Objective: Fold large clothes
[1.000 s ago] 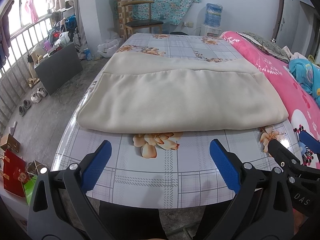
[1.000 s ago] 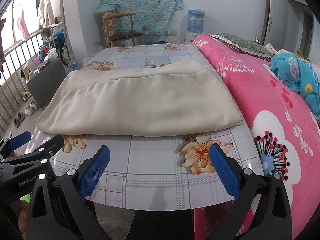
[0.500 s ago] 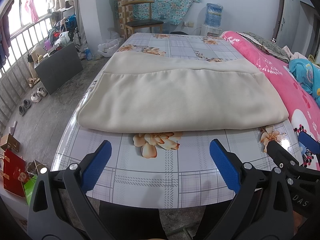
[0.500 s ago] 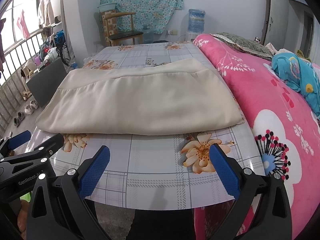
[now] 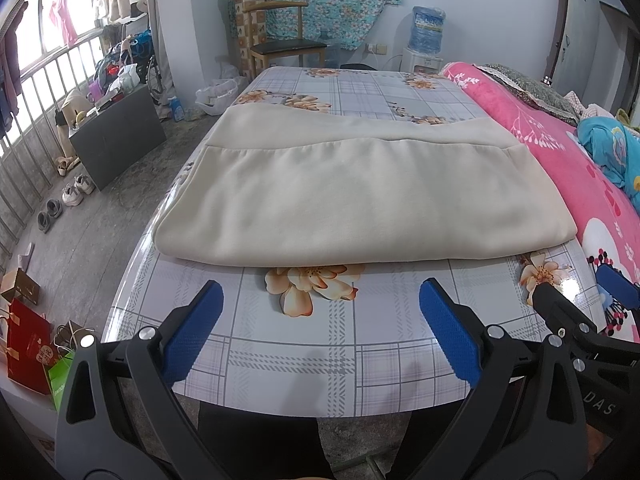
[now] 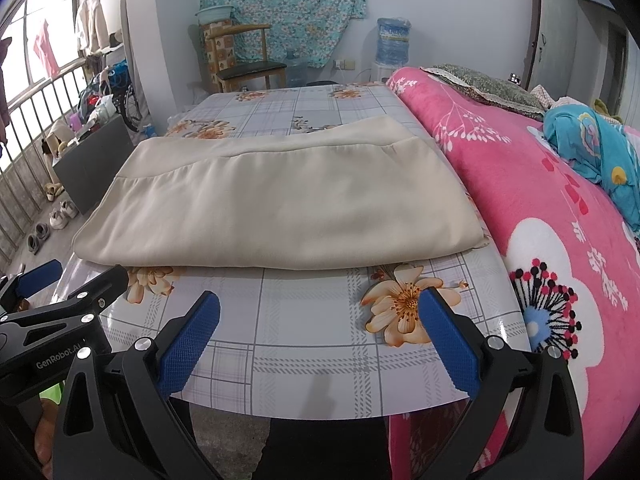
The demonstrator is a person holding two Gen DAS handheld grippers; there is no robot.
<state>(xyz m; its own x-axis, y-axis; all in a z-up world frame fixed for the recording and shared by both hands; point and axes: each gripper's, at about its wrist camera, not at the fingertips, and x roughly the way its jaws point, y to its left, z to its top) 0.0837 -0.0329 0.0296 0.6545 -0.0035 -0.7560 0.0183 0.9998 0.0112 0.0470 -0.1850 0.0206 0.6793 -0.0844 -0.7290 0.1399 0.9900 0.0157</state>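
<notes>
Jaws of the left gripper (image 5: 320, 330) stood wide apart and held nothing; jaws of the right gripper (image 6: 320, 330) likewise stood wide apart and held nothing. Both grippers hung over the near edge of the worktop (image 5: 304, 344), side by side, each visible at the edge of the other's view. The worktop carried a checked covering with orange flowers. The folded cream garment (image 5: 352, 200) lay flat across the middle of the worktop, its near fold beyond the blue pads (image 5: 188, 340) and not touching them. A narrower layer of the garment showed along its far side. The garment's right edge lay just beside a pink flowered blanket (image 6: 540, 208) on the bed. A wooden chair (image 5: 280, 46) stood against the far wall.
</notes>
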